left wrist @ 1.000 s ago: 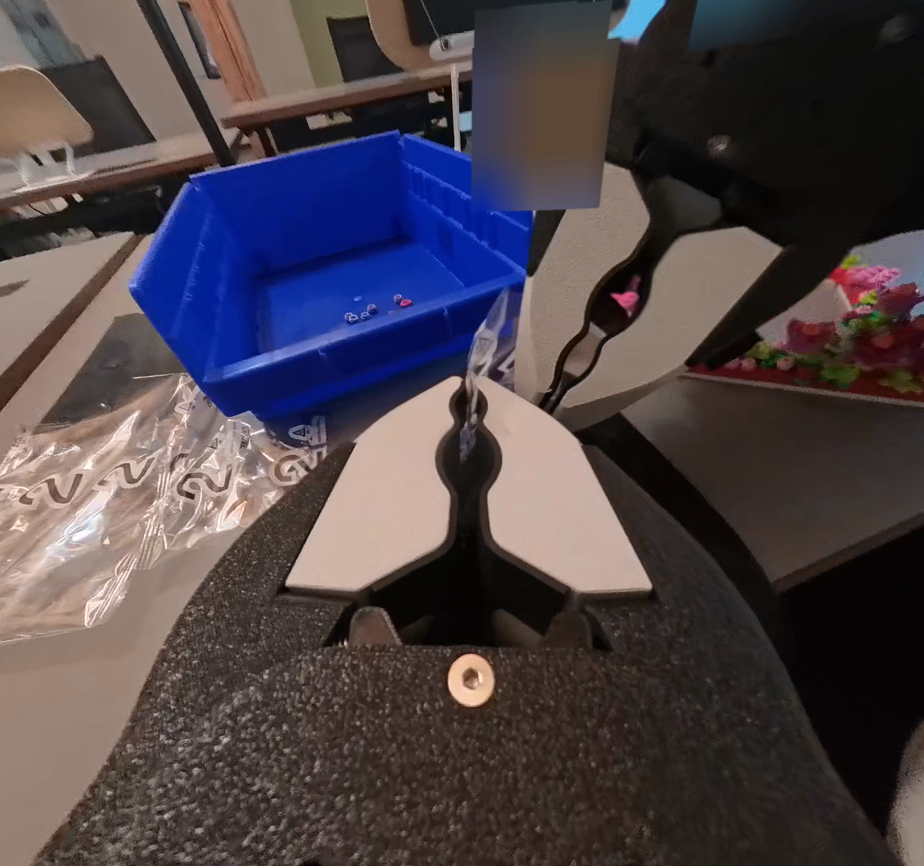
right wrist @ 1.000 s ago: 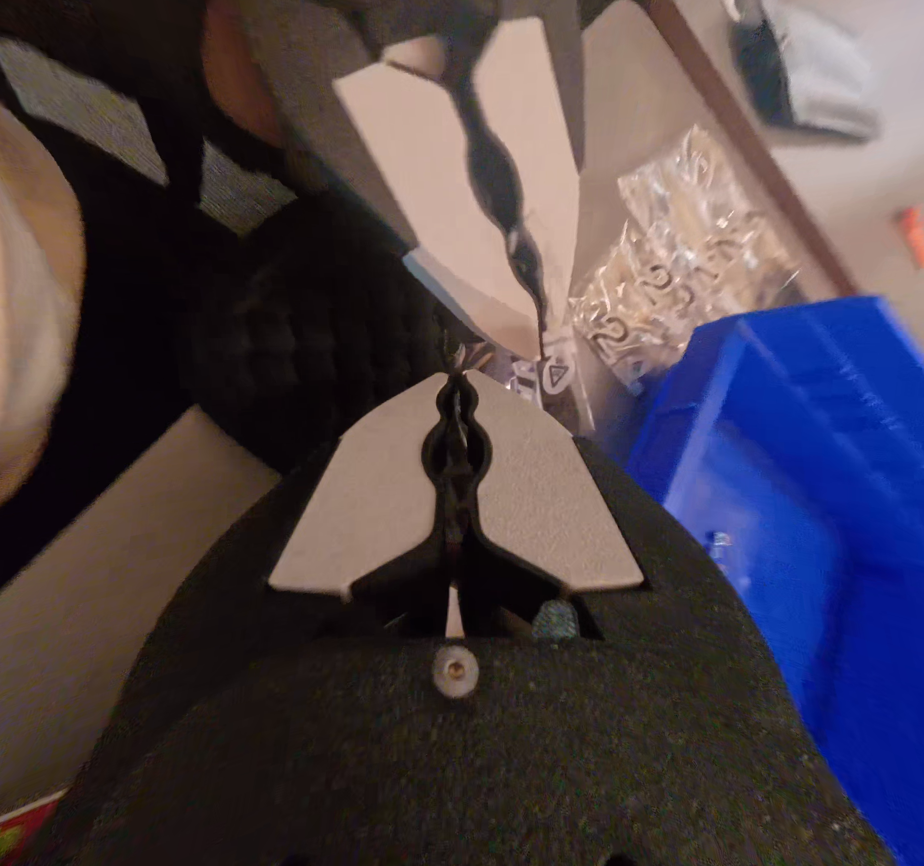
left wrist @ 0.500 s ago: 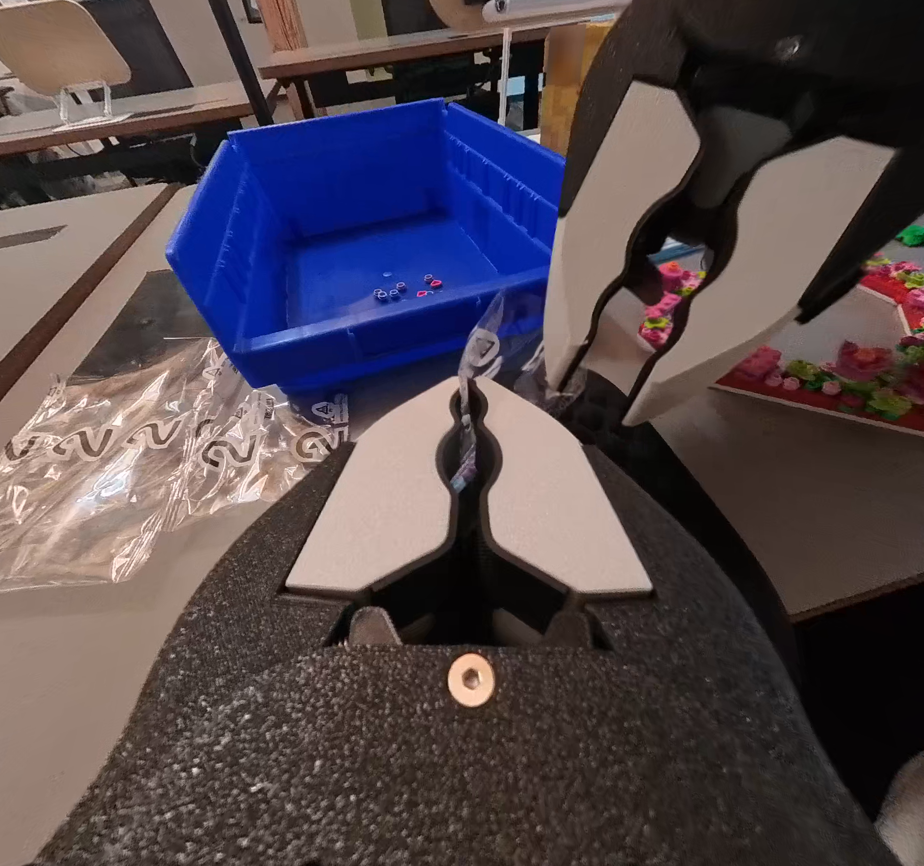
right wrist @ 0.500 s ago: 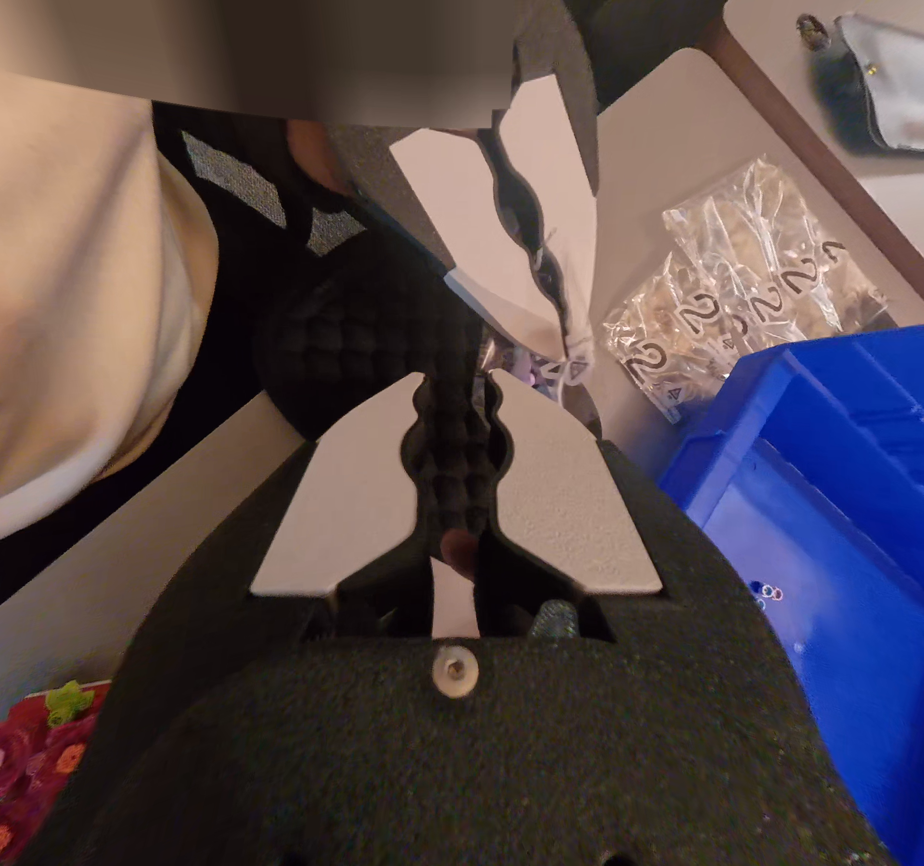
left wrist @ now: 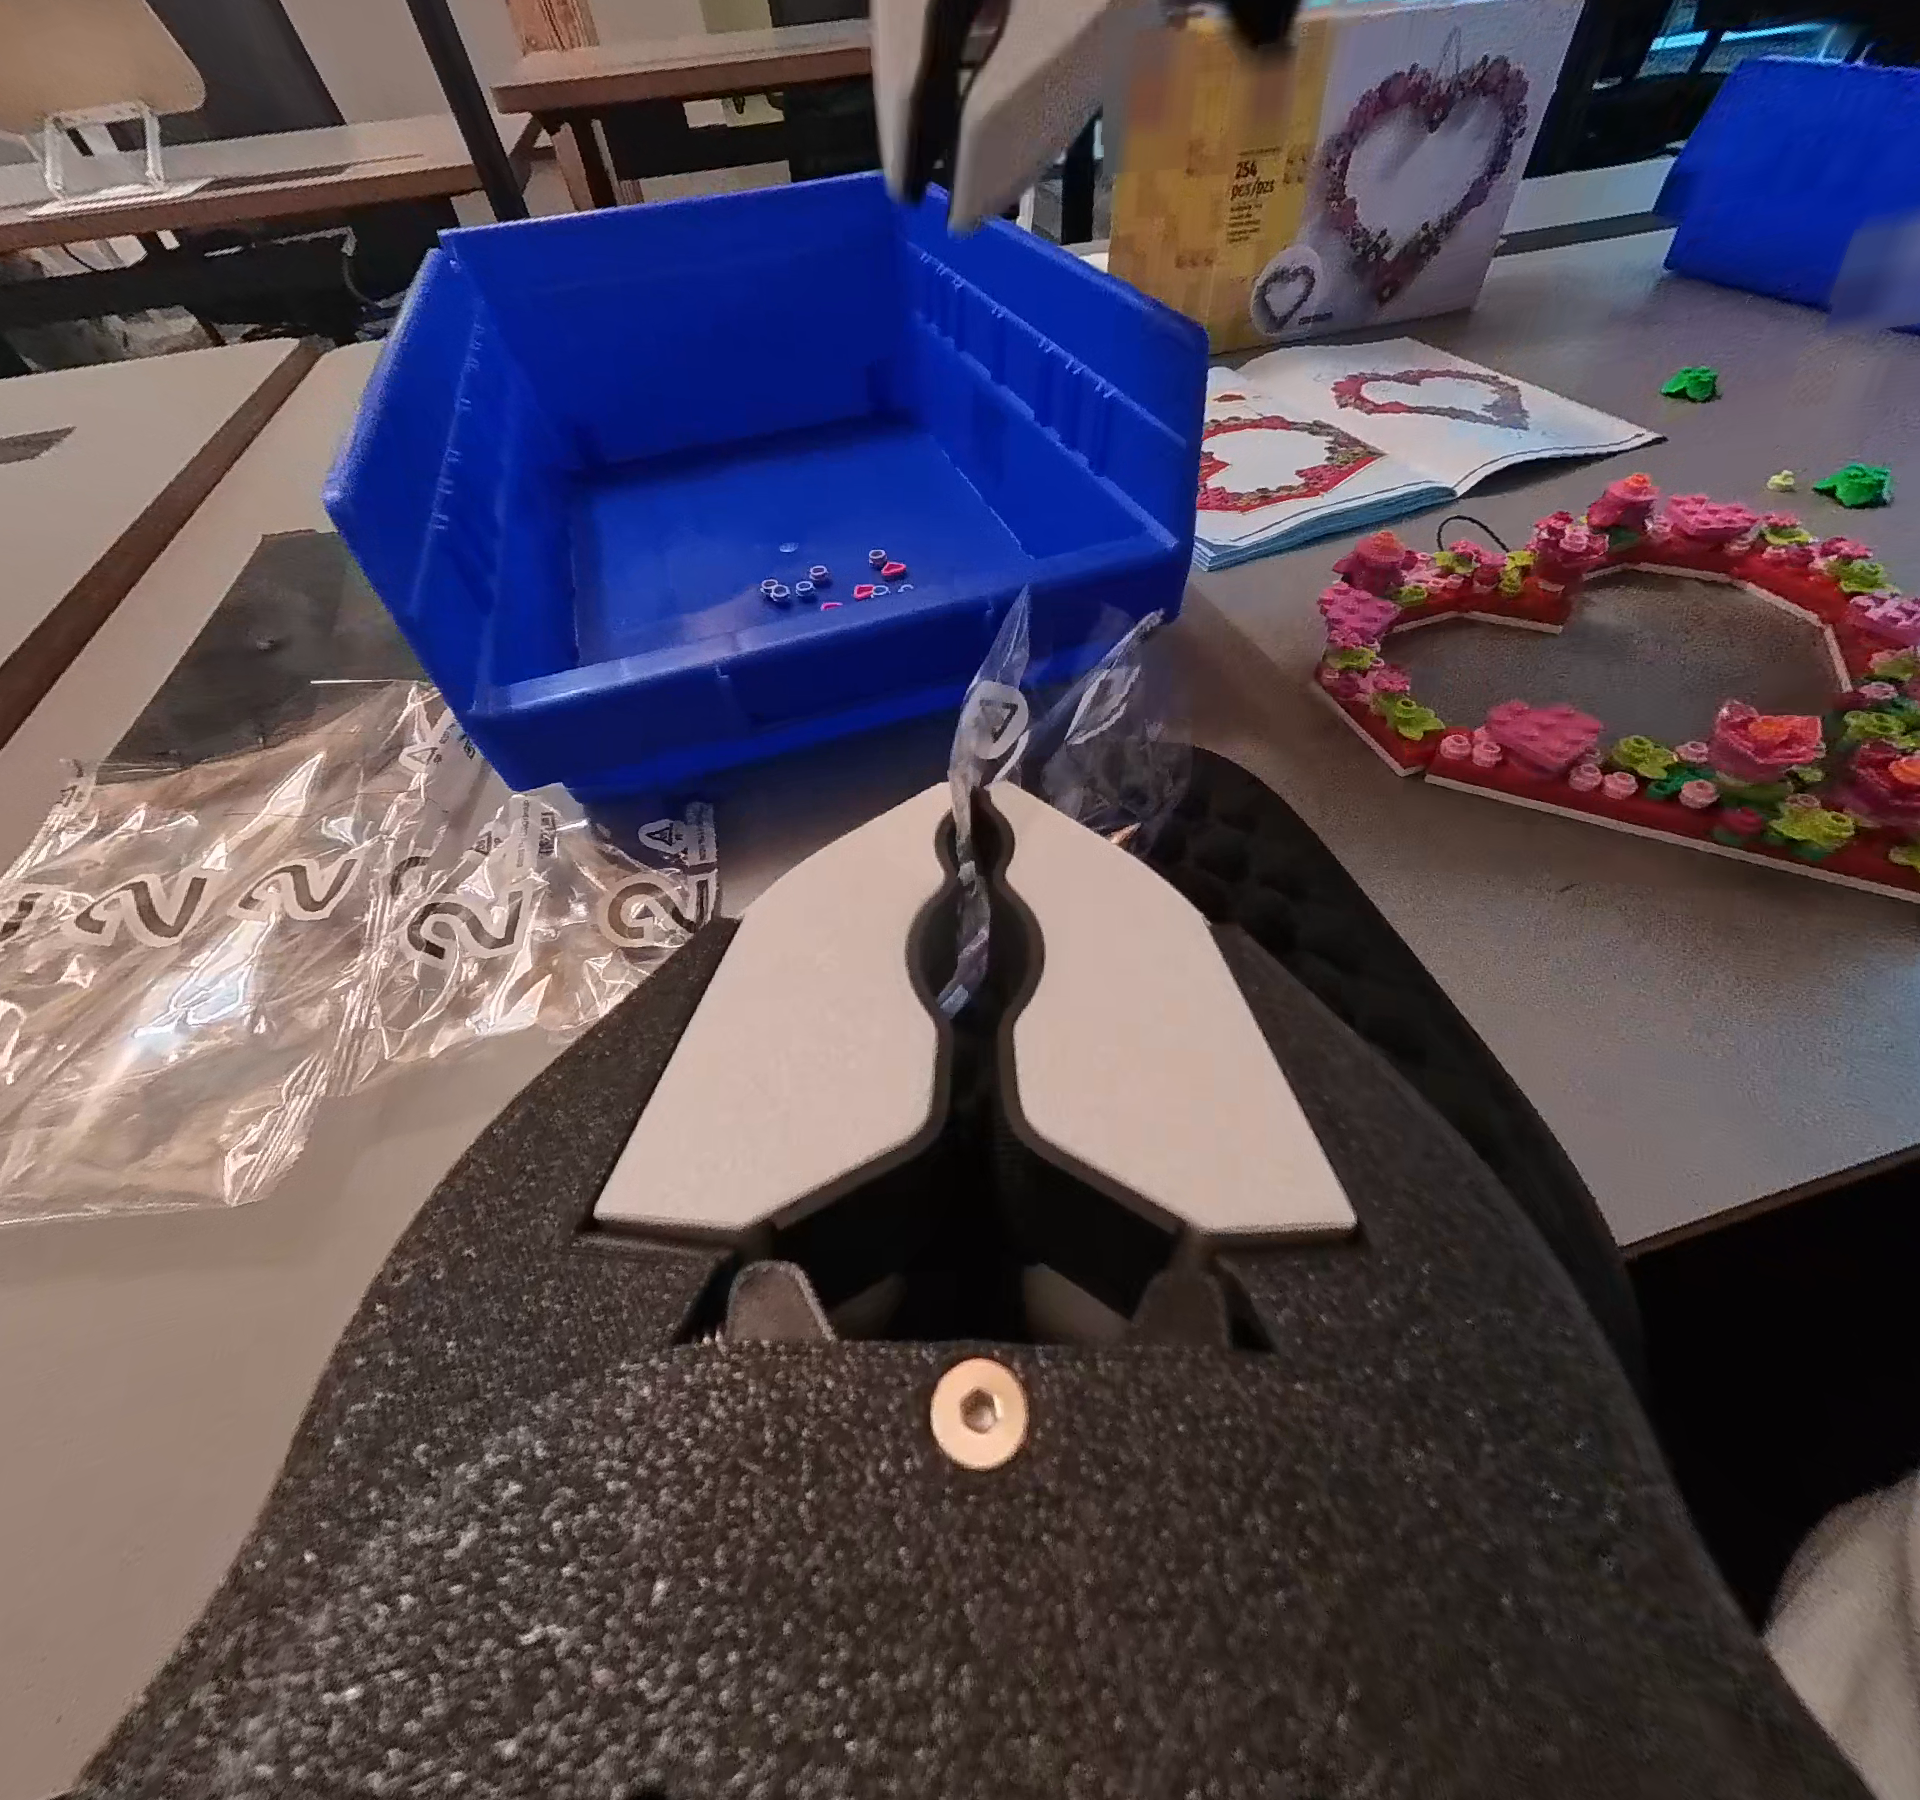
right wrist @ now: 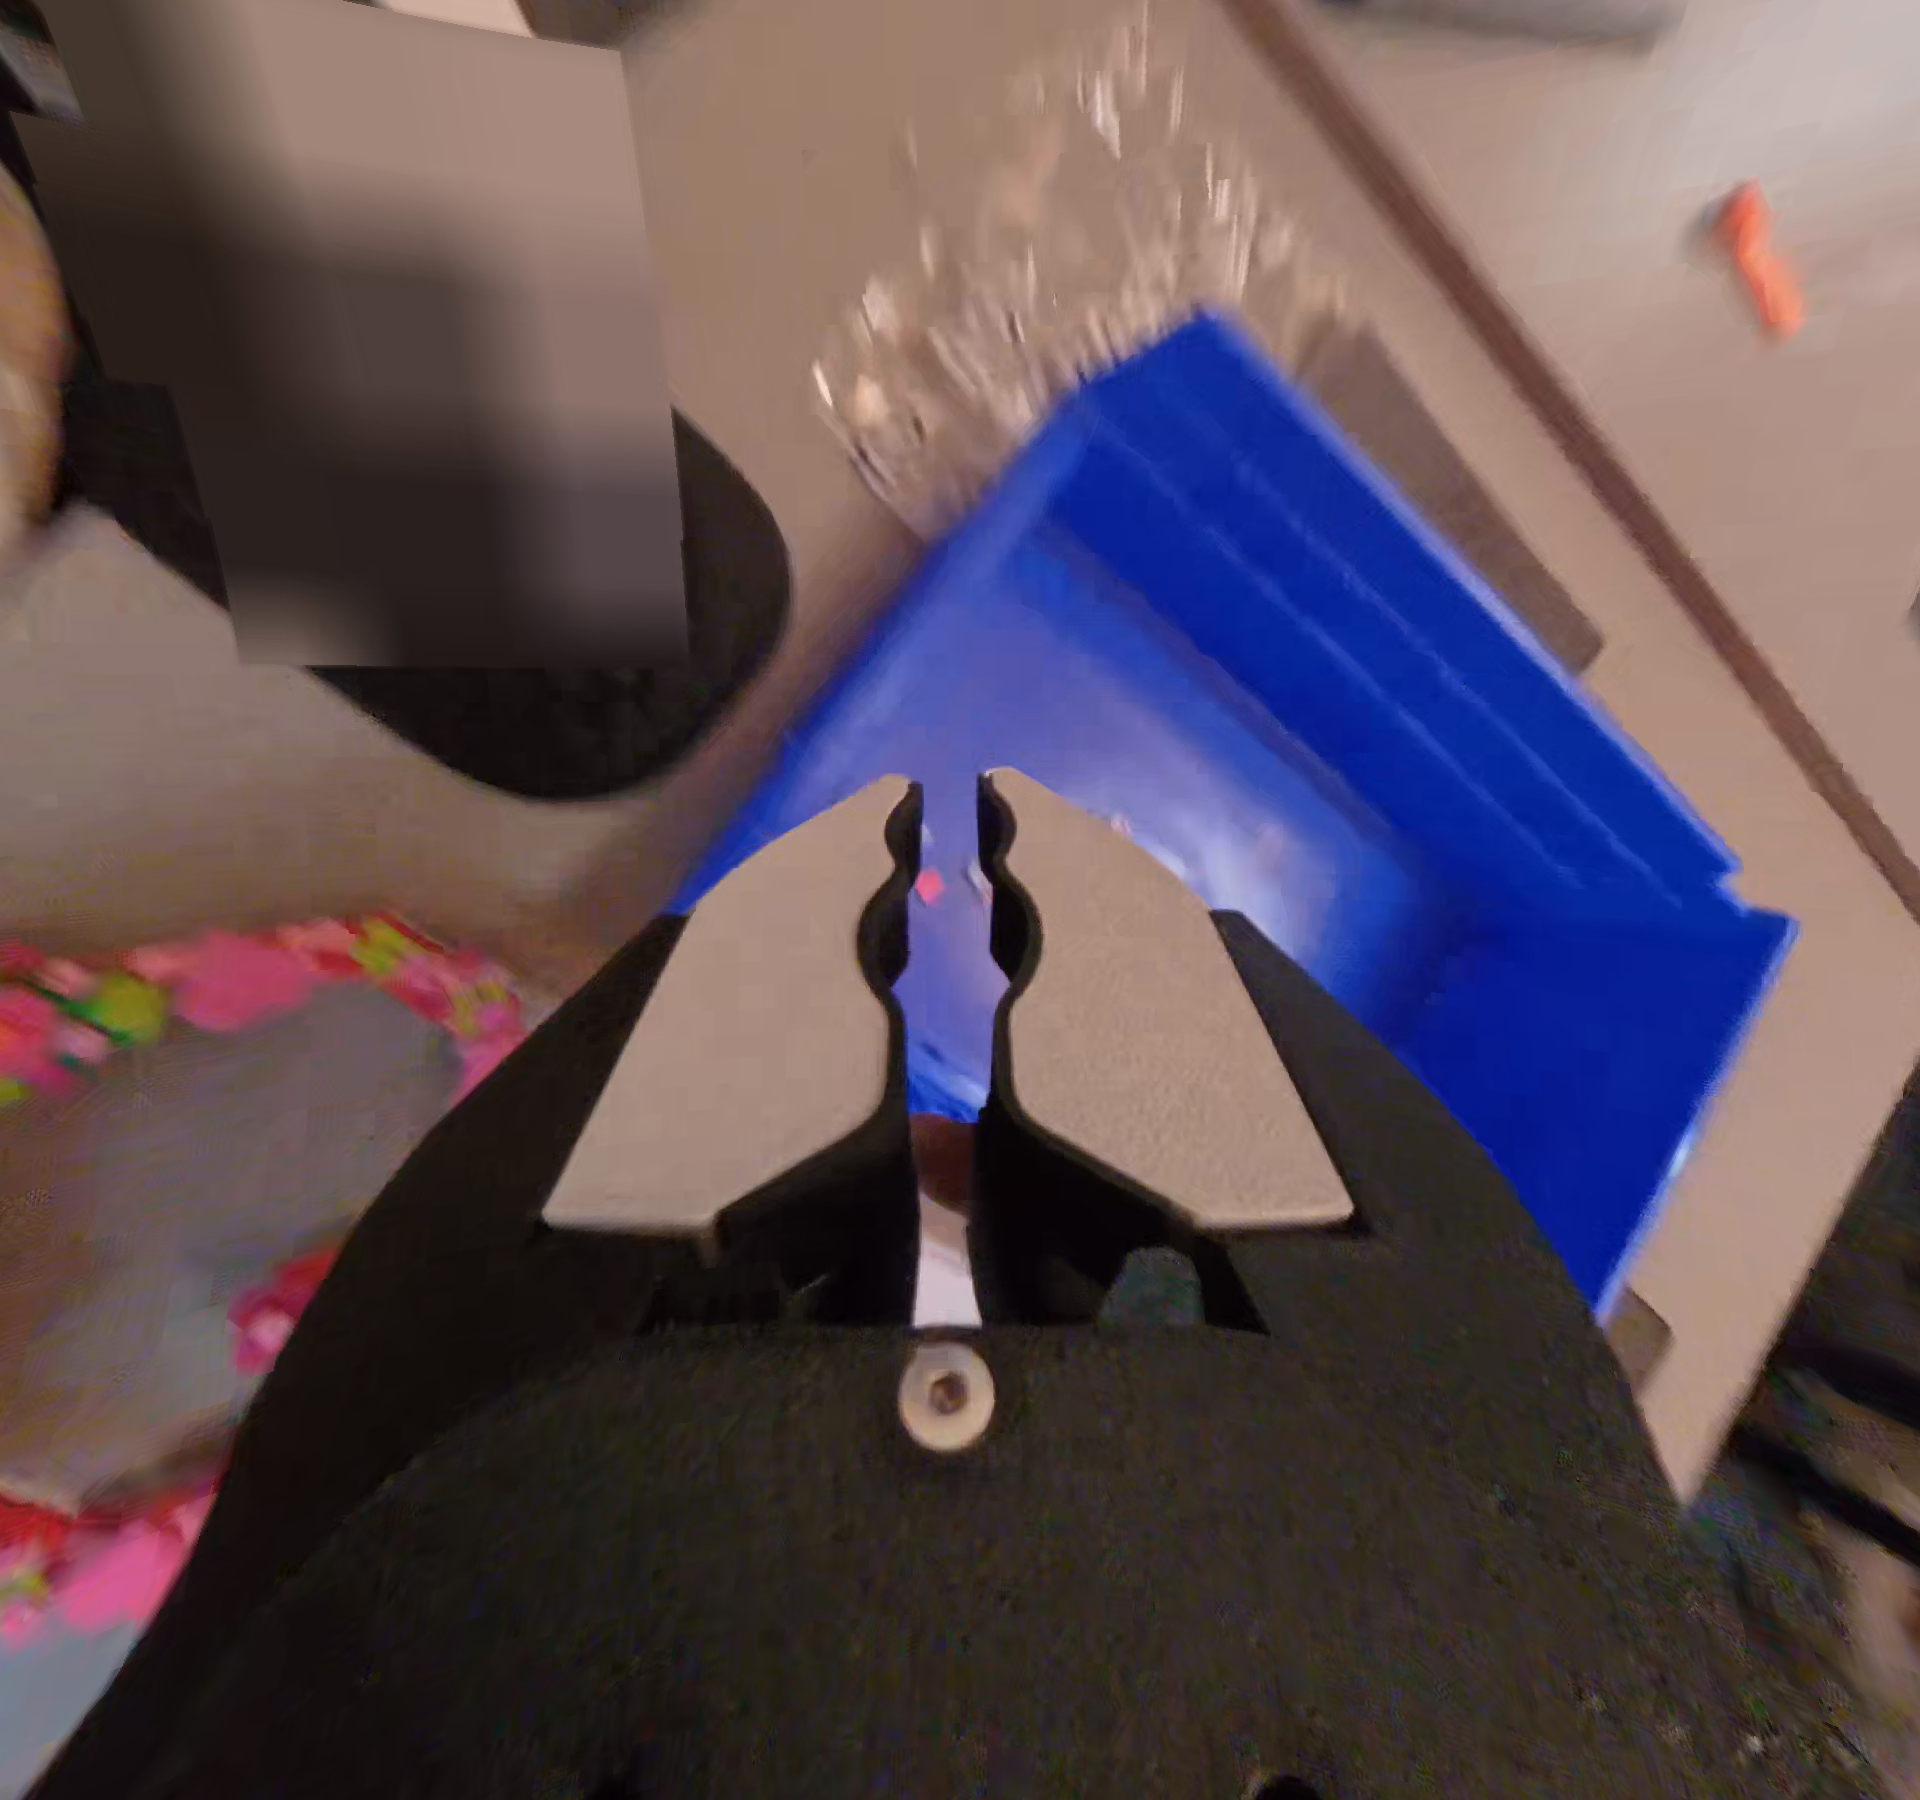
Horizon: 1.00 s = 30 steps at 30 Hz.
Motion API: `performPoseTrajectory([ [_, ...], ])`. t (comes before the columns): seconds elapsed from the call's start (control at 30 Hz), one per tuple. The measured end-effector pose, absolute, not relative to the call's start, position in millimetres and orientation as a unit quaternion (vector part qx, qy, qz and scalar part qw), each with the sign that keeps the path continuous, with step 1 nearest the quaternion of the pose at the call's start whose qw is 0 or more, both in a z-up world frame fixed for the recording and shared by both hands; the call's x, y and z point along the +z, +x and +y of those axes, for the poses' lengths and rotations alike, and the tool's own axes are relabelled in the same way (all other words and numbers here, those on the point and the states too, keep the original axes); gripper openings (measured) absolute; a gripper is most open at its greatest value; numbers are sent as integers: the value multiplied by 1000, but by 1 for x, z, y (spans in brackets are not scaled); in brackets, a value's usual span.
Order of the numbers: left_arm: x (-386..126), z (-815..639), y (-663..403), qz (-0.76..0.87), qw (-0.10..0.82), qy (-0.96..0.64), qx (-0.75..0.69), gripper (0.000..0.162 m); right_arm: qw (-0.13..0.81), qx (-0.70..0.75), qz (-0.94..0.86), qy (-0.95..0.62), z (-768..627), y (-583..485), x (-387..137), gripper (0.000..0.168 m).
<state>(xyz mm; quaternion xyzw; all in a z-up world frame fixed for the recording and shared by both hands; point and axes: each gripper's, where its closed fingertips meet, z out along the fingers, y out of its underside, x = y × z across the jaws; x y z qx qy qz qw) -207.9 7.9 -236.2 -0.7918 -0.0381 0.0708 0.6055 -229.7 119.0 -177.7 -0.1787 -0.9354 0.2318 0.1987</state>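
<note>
Between the pressed-together fingers of the left hand-held gripper sits a small crumpled clear plastic bag, pinched at one corner; most of it bunches just ahead of the fingertips, and whether anything remains inside is hard to make out. Directly beyond it on the grey surface stands an open blue plastic bin with a few tiny red and pale pieces on its floor. To the left of this hand-held gripper lies a flat empty clear bag with printed markings; to its right, a red heart-shaped brick frame covered in pink flowers, cut off at the picture's edge, with an open booklet and a printed box behind.

Above the bin's far wall hangs the right hand-held gripper, fingers slightly spread with nothing between them. Its own view is heavily motion-blurred; the bin's interior lies below its tips with open room around.
</note>
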Motion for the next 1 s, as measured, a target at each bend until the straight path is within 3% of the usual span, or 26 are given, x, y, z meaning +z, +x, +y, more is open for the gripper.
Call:
performPoseTrajectory([
  [0.03,-236,7,-208,-39,606,-792,70,0,173,197,-948,-180,132,-238,-192,9],
  [0.17,-236,7,-211,-47,603,-794,59,0,44,96,-984,-144,150,-244,-255,9],
  [0.3,-237,6,-212,-54,601,-796,45,0,-9,48,-992,-114,154,-240,-285,14],
  [0.67,-237,6,-212,-58,607,-792,25,0,-13,-19,-996,-87,159,-243,-309,16],
  [0.83,-238,5,-213,-61,608,-792,25,0,0,-3,-996,-94,156,-246,-311,9],
  [1.0,-238,6,-214,-66,608,-791,15,0,74,118,-982,-126,124,-250,-262,9],
])
